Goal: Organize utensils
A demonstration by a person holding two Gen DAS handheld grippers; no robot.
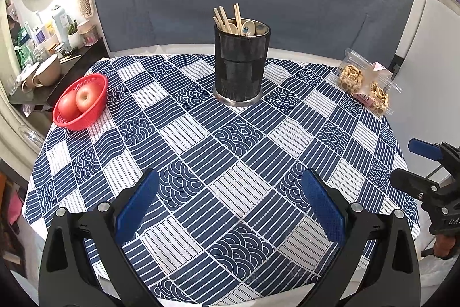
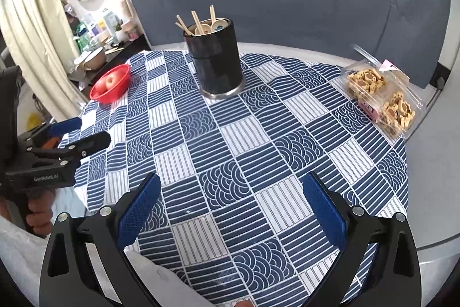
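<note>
A black cylindrical utensil holder (image 1: 241, 64) on a silver base stands upright in the upper centre of the frame, on a blue-and-white patterned tablecloth (image 1: 230, 163). Wooden chopsticks (image 1: 227, 17) and ceramic spoons (image 1: 248, 28) poke out of its top; their lower parts are hidden inside. A red basket (image 1: 82, 102) with two apples (image 1: 80, 99) sits at left, and a clear box of paw-shaped cookies (image 2: 382, 97) at right. The left gripper (image 1: 230, 209) and right gripper (image 2: 230, 209) both hang spread apart and empty over the cloth.
</note>
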